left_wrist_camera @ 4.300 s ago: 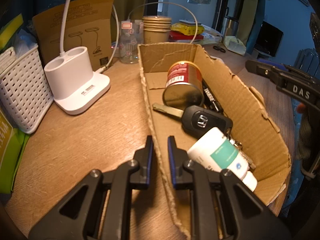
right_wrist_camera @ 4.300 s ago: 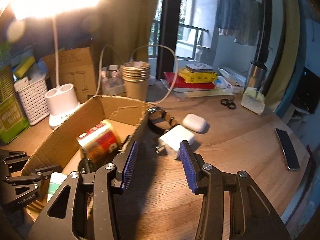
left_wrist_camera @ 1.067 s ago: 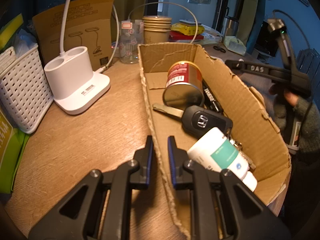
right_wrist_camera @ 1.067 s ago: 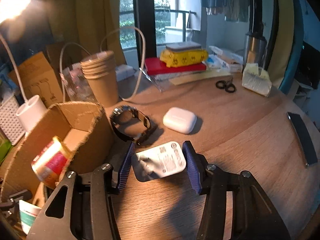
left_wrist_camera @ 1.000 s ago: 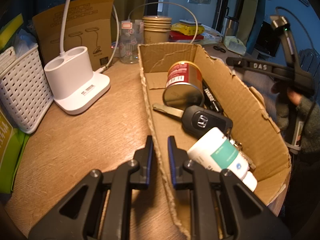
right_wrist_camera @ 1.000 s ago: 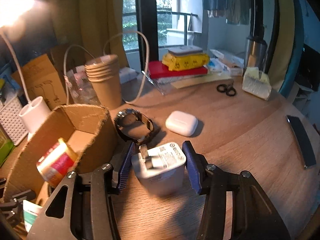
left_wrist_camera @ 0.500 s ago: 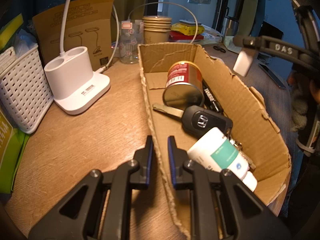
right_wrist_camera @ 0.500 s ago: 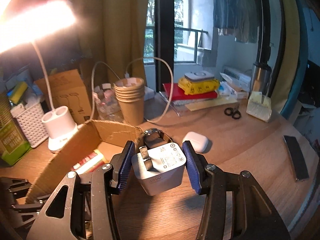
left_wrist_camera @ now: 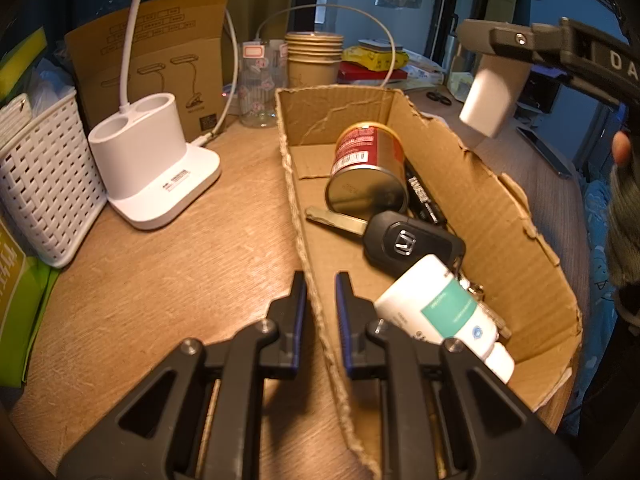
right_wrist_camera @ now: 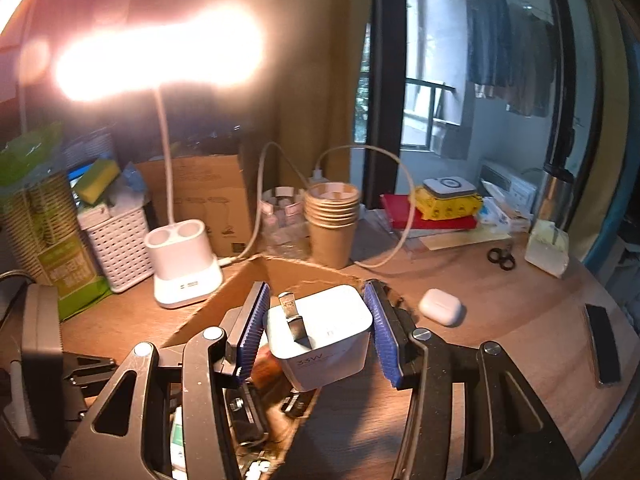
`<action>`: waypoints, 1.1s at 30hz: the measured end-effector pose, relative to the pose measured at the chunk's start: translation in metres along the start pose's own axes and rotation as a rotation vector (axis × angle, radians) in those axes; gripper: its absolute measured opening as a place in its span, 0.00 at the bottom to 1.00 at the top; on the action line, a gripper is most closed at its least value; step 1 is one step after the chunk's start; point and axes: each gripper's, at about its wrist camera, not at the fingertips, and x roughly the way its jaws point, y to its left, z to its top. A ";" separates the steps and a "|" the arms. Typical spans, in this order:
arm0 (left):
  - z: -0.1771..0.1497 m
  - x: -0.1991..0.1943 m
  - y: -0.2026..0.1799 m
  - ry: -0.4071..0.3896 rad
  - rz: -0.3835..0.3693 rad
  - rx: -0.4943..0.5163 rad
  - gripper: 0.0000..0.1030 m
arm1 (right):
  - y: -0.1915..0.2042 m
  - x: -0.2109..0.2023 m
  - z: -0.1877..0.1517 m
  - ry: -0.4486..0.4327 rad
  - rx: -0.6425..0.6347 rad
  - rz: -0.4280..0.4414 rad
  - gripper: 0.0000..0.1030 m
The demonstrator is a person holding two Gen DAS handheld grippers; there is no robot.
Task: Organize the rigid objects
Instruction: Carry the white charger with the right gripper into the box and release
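My right gripper (right_wrist_camera: 316,334) is shut on a white charger plug (right_wrist_camera: 320,336) and holds it in the air over the open cardboard box (left_wrist_camera: 492,208). The charger also shows in the left wrist view (left_wrist_camera: 490,96), above the box's far right wall. My left gripper (left_wrist_camera: 320,304) is shut on the box's left wall (left_wrist_camera: 298,208). In the box lie a red tin can (left_wrist_camera: 368,172), a black car key (left_wrist_camera: 412,240), a white tube (left_wrist_camera: 444,312) and a dark pen (left_wrist_camera: 424,196).
A white earbud case (right_wrist_camera: 440,306), a black phone (right_wrist_camera: 602,344) and scissors (right_wrist_camera: 500,258) lie on the wooden table to the right. A paper cup stack (right_wrist_camera: 332,224), a white lamp base (left_wrist_camera: 154,168) and a white basket (left_wrist_camera: 40,176) stand left and behind.
My right gripper closed on the charger, lifted it off the table and carried it left and up over the box. My left gripper kept still on the box wall.
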 end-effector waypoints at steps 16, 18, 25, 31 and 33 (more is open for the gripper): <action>0.000 0.000 0.000 0.000 0.000 0.000 0.15 | 0.025 0.028 -0.019 0.089 -0.030 0.070 0.50; 0.000 0.000 0.000 0.000 0.000 0.000 0.15 | 0.023 0.032 -0.021 0.100 -0.027 0.072 0.50; 0.000 0.000 0.000 0.000 0.000 0.000 0.15 | 0.027 0.049 -0.023 0.135 -0.054 0.104 0.50; 0.000 0.000 0.000 0.000 0.000 0.000 0.15 | 0.030 0.062 -0.024 0.169 -0.060 0.113 0.51; 0.000 0.000 0.000 0.000 0.001 0.000 0.15 | 0.028 0.062 -0.024 0.164 -0.046 0.128 0.52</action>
